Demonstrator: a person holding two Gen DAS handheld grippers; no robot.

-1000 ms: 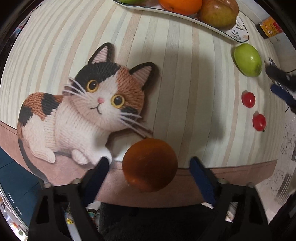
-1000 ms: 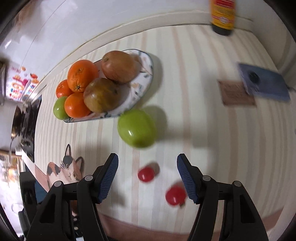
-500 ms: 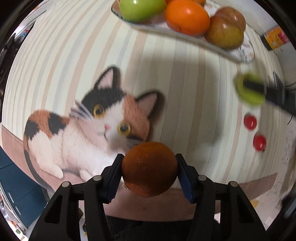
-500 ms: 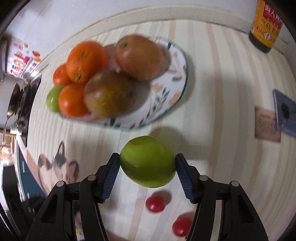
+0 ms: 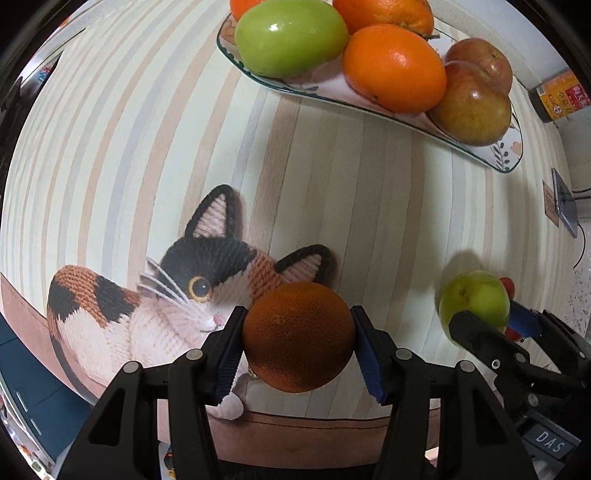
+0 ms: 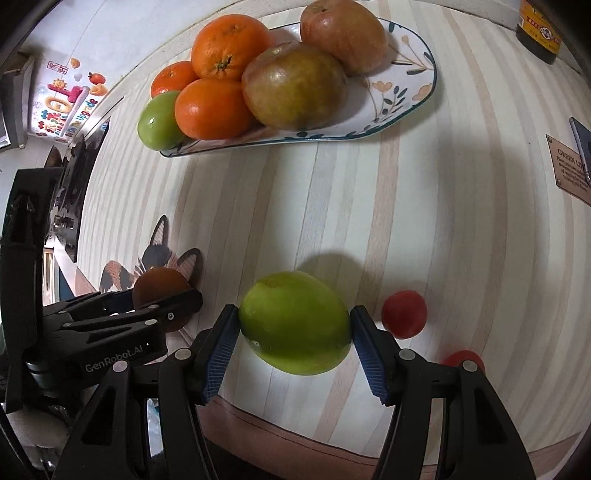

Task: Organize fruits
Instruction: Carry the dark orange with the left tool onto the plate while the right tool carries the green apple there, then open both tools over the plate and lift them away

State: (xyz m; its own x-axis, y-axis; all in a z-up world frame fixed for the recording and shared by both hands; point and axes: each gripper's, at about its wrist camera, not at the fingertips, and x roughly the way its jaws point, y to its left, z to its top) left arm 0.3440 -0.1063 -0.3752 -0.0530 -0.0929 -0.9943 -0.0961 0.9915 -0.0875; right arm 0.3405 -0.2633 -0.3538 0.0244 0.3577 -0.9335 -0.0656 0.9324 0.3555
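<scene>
Six fruits crowded the floral plate (image 6: 406, 99). Below the plate, the left gripper (image 5: 297, 349) clenched a dark orange (image 5: 297, 338) over the cat print (image 5: 177, 295); the right gripper (image 6: 293, 334) clenched a green fruit (image 6: 293, 326). Two small red fruits (image 6: 404, 314) lay beside it, well apart from the plate.

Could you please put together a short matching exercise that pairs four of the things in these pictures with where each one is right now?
Things:
1. dark orange
2. green fruit
3. two small red tomatoes
4. sauce bottle

Places:
A. on the table, right of the right gripper
B. far table edge, beyond the plate
C. between the left gripper fingers
D. between the right gripper fingers

Pairs: 1-C, 2-D, 3-A, 4-B
</scene>
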